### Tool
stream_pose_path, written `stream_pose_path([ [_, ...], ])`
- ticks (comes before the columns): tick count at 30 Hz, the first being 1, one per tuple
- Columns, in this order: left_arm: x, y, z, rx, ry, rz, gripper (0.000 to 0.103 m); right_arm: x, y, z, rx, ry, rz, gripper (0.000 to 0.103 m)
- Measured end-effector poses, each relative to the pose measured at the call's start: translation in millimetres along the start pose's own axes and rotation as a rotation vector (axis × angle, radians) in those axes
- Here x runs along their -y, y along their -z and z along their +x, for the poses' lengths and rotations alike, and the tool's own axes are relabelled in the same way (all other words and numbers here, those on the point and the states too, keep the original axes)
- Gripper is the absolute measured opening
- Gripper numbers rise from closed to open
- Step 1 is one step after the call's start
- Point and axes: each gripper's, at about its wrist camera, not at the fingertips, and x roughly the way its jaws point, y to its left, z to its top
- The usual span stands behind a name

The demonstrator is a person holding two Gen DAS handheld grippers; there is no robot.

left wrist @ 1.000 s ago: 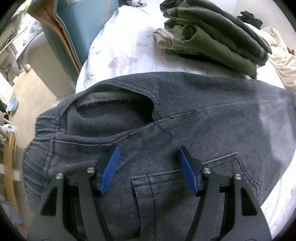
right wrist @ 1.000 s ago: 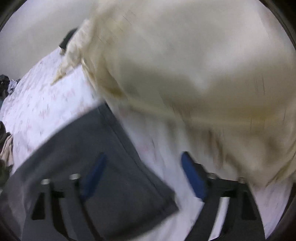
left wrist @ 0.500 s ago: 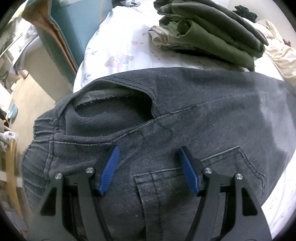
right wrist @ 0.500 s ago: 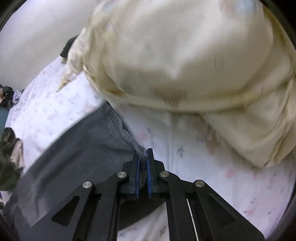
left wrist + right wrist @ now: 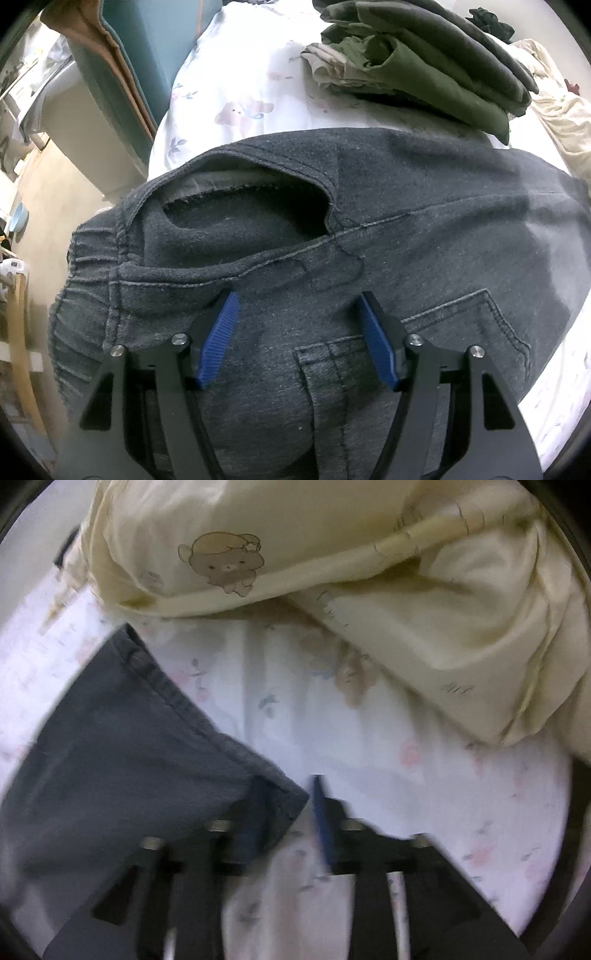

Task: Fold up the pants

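Note:
Dark grey pants (image 5: 388,236) lie on a white floral bedsheet (image 5: 243,99), waistband at the left, a back pocket just under my left gripper (image 5: 297,328). The left gripper is open and empty, hovering over the seat of the pants. In the right wrist view the hem end of a pant leg (image 5: 122,738) lies flat on the sheet. My right gripper (image 5: 288,808) is blurred, its jaws a little apart around the hem corner, which looks loose between them.
A stack of folded olive and grey clothes (image 5: 424,62) sits at the far side of the bed. A cream quilt with a bear print (image 5: 332,572) is bunched close beyond the hem. The bed edge, a teal board (image 5: 122,55) and floor are at the left.
My right gripper closed on the pant hem half a second ago and has now opened partly, with the hem lying flat. The left gripper stayed open and barely moved.

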Motion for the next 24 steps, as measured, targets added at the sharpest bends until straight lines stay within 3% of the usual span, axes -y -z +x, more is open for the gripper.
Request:
stream_pose_path([
  [3, 0.9, -0.3, 2.7, 0.0, -0.002, 0.006, 0.065, -22.2, -12.3, -21.9, 0.108, 0.153, -0.132, 0.045],
  [4, 1.4, -0.9, 4.1, -0.001, -0.003, 0.006, 0.066, -33.8, -16.7, -32.6, 0.149, 0.146, -0.172, 0.046],
  [6, 1.3, -1.0, 4.7, -0.003, -0.003, 0.0, 0.067, -61.8, -23.6, -46.2, 0.151, -0.078, -0.22, 0.059],
  [8, 2.1, -1.6, 5.9, -0.006, -0.004, -0.002, 0.067, -104.9, -22.6, -48.6, 0.067, -0.324, -0.282, 0.067],
  [9, 2.0, -2.0, 6.1, -0.008, -0.003, -0.002, 0.067, -130.3, -17.5, -50.6, 0.049, -0.384, -0.332, 0.067],
  [15, 2.0, -5.0, 8.0, -0.016, 0.003, -0.006, 0.067, -289.5, 35.9, -63.2, -0.015, -0.577, -0.677, 0.067],
  [17, 1.7, -5.1, 8.3, -0.015, 0.005, -0.002, 0.068, -326.1, 42.1, -50.7, -0.11, -0.55, -0.663, 0.067],
  [19, 1.2, -6.0, 9.8, -0.016, 0.008, -0.001, 0.069, -341.9, 42.4, -33.2, -0.198, -0.542, -0.527, 0.067],
  [20, 1.1, -6.4, 10.4, -0.017, 0.009, -0.001, 0.07, -344.5, 43.2, -29.6, -0.198, -0.543, -0.498, 0.067],
  [22, 2.0, -7.0, 11.9, -0.017, 0.008, -0.001, 0.071, -358.4, 46.3, -18.4, -0.177, -0.45, -0.494, 0.049],
  [24, 3.2, -7.5, 12.7, -0.018, 0.007, 0.0, 0.071, -364.7, 47.6, -10.9, -0.137, -0.374, -0.502, 0.008],
])
